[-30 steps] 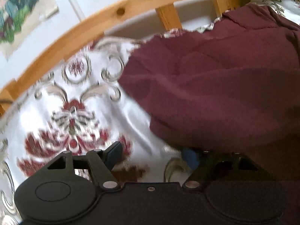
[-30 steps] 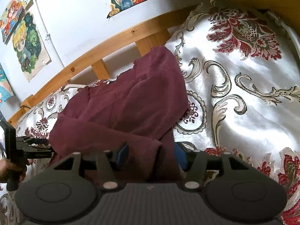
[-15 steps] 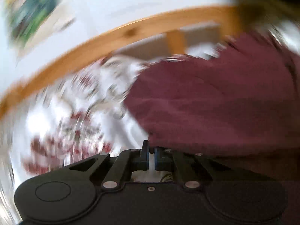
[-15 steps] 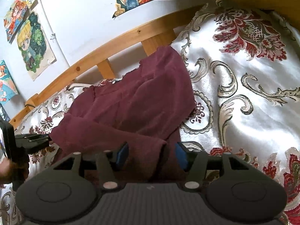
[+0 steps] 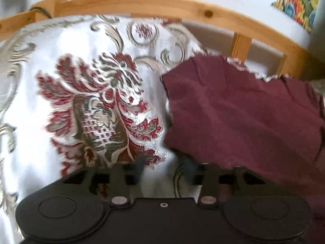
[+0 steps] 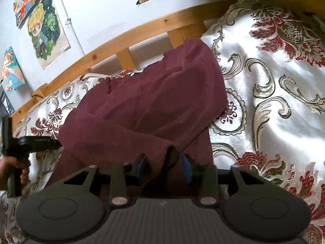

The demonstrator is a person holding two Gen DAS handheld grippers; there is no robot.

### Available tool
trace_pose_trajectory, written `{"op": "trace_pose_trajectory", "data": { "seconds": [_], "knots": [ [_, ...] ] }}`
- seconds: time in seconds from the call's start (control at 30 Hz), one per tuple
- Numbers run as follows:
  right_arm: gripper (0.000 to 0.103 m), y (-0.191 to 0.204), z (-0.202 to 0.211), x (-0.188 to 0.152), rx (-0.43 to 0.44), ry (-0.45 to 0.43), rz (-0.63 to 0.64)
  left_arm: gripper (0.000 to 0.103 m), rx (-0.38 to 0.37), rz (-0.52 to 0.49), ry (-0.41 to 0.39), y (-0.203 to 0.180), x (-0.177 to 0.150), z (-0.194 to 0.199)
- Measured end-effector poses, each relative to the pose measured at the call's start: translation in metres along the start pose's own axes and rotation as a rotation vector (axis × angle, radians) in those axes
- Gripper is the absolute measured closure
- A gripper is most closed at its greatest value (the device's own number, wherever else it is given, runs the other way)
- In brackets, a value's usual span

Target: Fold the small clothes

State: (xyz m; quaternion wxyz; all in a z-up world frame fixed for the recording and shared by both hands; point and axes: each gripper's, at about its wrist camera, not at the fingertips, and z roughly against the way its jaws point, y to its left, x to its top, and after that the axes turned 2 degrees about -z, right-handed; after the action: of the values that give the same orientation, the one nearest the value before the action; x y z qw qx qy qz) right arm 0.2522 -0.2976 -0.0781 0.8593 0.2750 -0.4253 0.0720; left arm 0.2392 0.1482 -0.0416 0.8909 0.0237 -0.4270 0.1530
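A maroon garment (image 6: 154,105) lies partly folded on the patterned satin bedspread (image 6: 264,85), reaching toward the wooden rail. My right gripper (image 6: 164,165) sits at the garment's near edge. Its jaws are closing with a raised fold of the cloth between the blue pads (image 6: 142,162), and a gap still shows at the right pad. My left gripper (image 5: 164,166) is blurred and its jaws are opening over bare bedspread (image 5: 97,105). The garment's (image 5: 239,118) left edge lies just to its right. In the right wrist view, a hand (image 6: 12,168) holds the left gripper (image 6: 56,142) beside the garment's left edge.
A curved wooden bed rail (image 6: 130,38) with slats runs along the far side, below a white wall with drawings (image 6: 46,30). A dark cable (image 5: 40,11) hangs at the rail's left corner. Patterned bedspread spreads out left and right of the garment.
My left gripper snapped shut, then opened again, and it swung and rolled so that more bedspread shows left of the garment. My right gripper's jaws narrowed around the cloth fold.
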Motion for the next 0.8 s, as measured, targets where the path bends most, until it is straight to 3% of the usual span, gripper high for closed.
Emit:
{"op": "trace_pose_trajectory", "data": {
  "seconds": [0.17, 0.3, 0.43, 0.6, 0.8],
  "knots": [
    [0.043, 0.001, 0.002, -0.001, -0.009, -0.006, 0.007, 0.019, 0.006, 0.008, -0.159, -0.004, 0.0, 0.028],
    [0.035, 0.003, 0.003, -0.001, -0.013, -0.012, 0.018, 0.012, 0.002, -0.038, -0.262, -0.021, 0.021, 0.028],
    [0.032, 0.001, 0.004, 0.0, -0.014, -0.015, 0.008, 0.016, 0.146, -0.168, -0.169, -0.042, 0.047, -0.013],
    [0.028, -0.001, 0.005, 0.0, -0.022, -0.019, -0.002, 0.017, 0.273, -0.174, -0.096, -0.035, 0.053, -0.048],
    [0.018, 0.0, 0.006, 0.0, -0.036, -0.034, -0.007, 0.017, 0.3, -0.226, -0.091, -0.029, 0.044, -0.051]
  ]
}}
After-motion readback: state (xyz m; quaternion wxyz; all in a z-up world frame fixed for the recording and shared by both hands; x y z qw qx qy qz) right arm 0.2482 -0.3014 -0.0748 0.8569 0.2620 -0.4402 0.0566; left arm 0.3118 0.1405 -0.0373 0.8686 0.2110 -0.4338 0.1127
